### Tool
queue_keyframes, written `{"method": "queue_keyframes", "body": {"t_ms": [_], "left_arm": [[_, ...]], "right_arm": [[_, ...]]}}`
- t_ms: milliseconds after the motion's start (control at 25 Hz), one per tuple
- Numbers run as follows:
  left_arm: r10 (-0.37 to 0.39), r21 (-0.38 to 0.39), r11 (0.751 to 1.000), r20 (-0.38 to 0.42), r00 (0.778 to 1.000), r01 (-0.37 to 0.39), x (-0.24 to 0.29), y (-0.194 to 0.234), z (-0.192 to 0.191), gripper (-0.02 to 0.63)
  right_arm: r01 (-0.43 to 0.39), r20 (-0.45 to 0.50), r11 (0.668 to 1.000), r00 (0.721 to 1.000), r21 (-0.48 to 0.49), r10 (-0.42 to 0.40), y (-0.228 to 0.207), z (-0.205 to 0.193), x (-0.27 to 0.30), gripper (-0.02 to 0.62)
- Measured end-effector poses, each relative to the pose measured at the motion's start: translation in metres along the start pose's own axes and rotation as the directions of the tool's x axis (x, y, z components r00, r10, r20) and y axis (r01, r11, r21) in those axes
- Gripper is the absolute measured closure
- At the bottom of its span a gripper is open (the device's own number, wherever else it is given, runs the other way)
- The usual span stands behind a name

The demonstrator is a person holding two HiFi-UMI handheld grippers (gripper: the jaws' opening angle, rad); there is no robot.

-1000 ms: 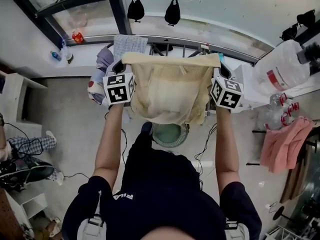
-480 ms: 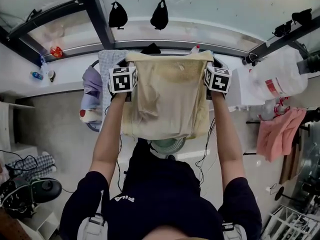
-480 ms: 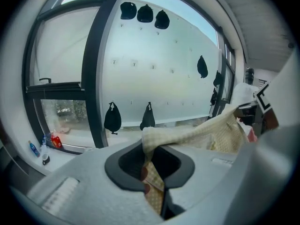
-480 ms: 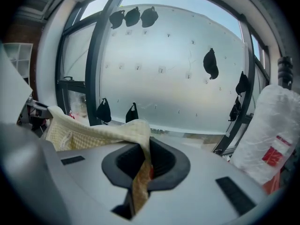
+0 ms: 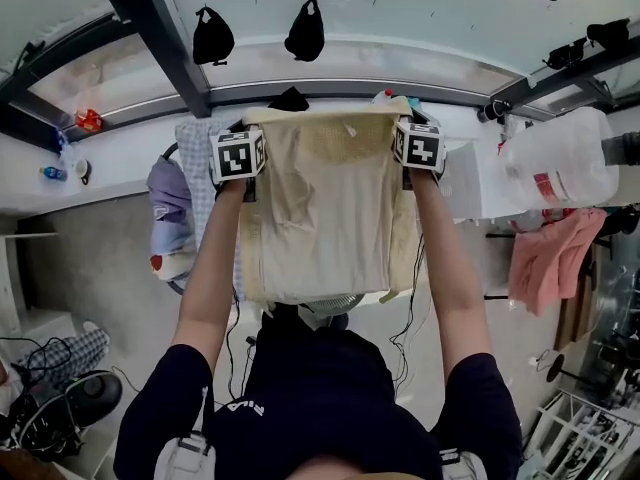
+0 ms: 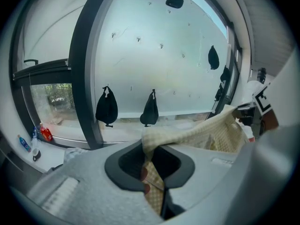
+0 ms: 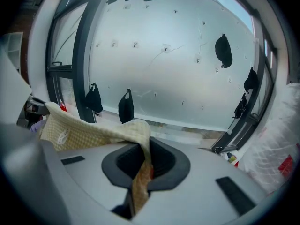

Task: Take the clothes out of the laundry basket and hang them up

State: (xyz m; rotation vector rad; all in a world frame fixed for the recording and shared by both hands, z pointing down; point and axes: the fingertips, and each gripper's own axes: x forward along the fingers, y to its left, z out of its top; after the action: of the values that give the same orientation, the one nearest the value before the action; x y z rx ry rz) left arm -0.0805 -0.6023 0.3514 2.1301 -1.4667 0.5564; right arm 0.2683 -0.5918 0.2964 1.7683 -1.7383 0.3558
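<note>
Frosted glass (image 5: 400, 18) fills twelve o'clock. My left claw (image 5: 247, 128) and right claw (image 5: 405, 120) each pinch a top corner of the cream towel (image 5: 325, 208) spread between them. Hanging step, I judge: next, drape it evenly.

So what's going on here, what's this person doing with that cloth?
A person is holding a cream checked garment spread out in front of a window, one top corner clamped in the left gripper, the other in the right gripper. It is not yet hung; other clothes already hang to the left.
</note>
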Motion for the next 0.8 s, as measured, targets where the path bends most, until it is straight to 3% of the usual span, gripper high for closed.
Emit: {"method": "queue_keyframes", "body": {"t_ms": [240,400,600,800], "left_arm": [[-0.026,-0.025,0.999,-0.09,0.996,0.024,0.042,0.01,-0.025,0.566],[-0.042,-0.023,0.999,-0.167,0.985,0.038,0.052,0.016,-0.047,0.557],[-0.114,-0.003,0.993,-0.248,0.962,0.117,0.055,0.004,-0.069,0.385],[-0.128,0.001,0.991,-0.261,0.957,0.133,0.047,-0.001,-0.075,0.367]], "right_arm": [[-0.023,-0.108,1.0,0.994,-0.006,0.022,0.009,-0.023,0.048,0.555],[-0.083,-0.221,0.995,0.971,0.054,0.093,0.017,-0.057,0.067,0.374],[-0.12,-0.275,0.99,0.952,0.071,0.135,0.021,-0.081,0.073,0.291],[-0.17,-0.344,0.984,0.922,0.063,0.181,0.023,-0.094,0.072,0.224]]}}
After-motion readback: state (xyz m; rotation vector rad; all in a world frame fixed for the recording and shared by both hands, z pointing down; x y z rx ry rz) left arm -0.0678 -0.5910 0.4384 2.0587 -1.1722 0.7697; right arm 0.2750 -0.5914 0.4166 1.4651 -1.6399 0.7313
